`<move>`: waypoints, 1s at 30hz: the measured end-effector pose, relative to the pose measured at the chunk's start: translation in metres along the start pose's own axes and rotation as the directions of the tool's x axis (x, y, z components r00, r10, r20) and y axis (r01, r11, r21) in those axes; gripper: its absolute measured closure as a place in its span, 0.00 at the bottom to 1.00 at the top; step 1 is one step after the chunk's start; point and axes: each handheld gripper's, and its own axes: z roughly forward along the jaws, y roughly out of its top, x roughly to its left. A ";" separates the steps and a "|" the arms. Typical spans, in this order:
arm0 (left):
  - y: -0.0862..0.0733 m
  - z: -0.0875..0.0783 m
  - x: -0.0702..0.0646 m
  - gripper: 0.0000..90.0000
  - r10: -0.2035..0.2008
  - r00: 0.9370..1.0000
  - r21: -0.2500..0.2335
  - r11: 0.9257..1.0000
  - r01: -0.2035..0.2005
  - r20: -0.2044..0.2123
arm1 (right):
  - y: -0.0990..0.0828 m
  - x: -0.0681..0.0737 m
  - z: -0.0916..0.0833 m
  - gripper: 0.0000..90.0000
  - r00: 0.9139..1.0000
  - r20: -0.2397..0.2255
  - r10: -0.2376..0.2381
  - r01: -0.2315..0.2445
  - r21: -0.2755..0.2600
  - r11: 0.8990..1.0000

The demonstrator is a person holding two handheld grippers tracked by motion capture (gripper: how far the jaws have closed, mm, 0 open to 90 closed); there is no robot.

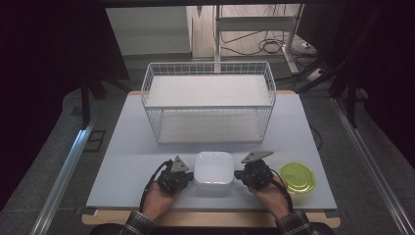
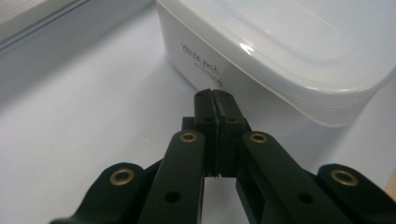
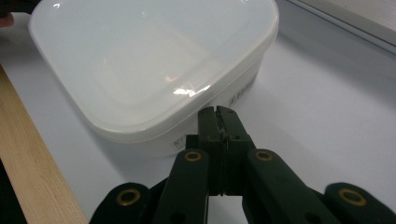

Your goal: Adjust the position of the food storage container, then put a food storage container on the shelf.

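The white square plastic container with lid (image 1: pixel 214 169) stands near me on the grey table (image 1: pixel 127 147), between my tongs. My left gripper (image 1: pixel 182 177) and my right gripper (image 1: pixel 244 175) both have closed, empty jaws, just beside its walls

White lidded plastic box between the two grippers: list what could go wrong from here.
1. Both the left gripper and right gripper are shut, tips at the side walls of the white lidded plastic box; squeezed between them, it may slip or tilt.
2. The box sits near the table's front edge; a push could slide it off.
3. The round green lid lies beside the right gripper and might get knocked.
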 end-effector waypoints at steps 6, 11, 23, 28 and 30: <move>-0.006 -0.019 0.007 0.69 -0.009 0.999 -0.023 1.000 0.008 -0.045 | -0.003 -0.006 -0.010 0.82 0.999 0.035 0.034 -0.033 -0.044 0.999; -0.011 -0.026 0.008 0.42 0.023 0.998 -0.016 1.000 -0.024 -0.063 | -0.007 -0.007 -0.015 0.66 0.998 0.052 0.045 -0.042 -0.067 0.997; -0.016 -0.030 0.001 0.08 0.035 0.996 -0.010 0.999 -0.036 -0.077 | -0.019 -0.006 -0.030 0.38 0.997 0.063 0.041 -0.035 -0.100 0.994; -0.019 -0.032 0.009 0.07 0.027 0.998 -0.058 0.998 -0.030 -0.062 | -0.017 -0.007 -0.031 0.29 0.998 0.041 0.038 -0.032 -0.144 0.989; -0.019 -0.034 0.013 0.07 0.027 0.998 -0.076 0.997 -0.031 -0.052 | -0.016 -0.007 -0.031 0.26 0.999 0.028 0.037 -0.032 -0.151 0.988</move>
